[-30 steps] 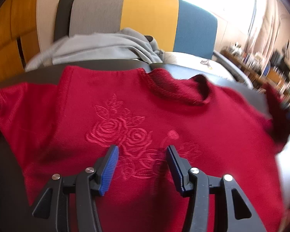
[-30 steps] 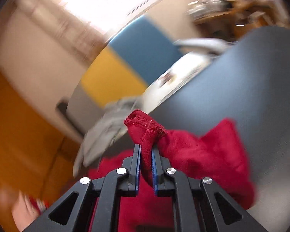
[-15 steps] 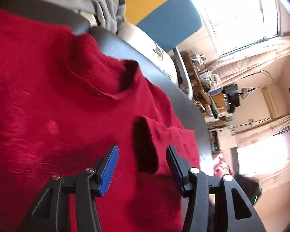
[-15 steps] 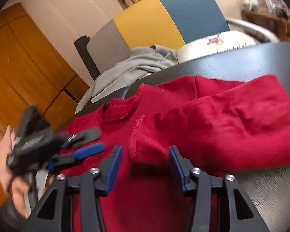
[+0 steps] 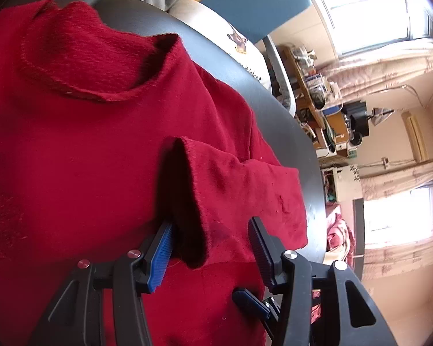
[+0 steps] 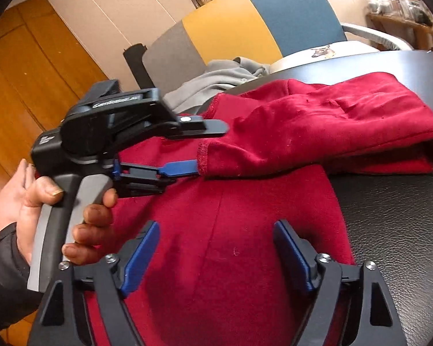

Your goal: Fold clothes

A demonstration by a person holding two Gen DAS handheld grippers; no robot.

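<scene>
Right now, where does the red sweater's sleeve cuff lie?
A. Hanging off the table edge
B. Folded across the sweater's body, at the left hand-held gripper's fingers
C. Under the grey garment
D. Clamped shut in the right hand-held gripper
B: the sleeve is folded over the sweater, its cuff between the open left hand-held gripper fingers.

You can make out only blurred light lettering on the black top of the left gripper (image 6: 213, 144) and a word ending "ticket" on the white cushion (image 5: 245, 54), neither fully legible.
</scene>
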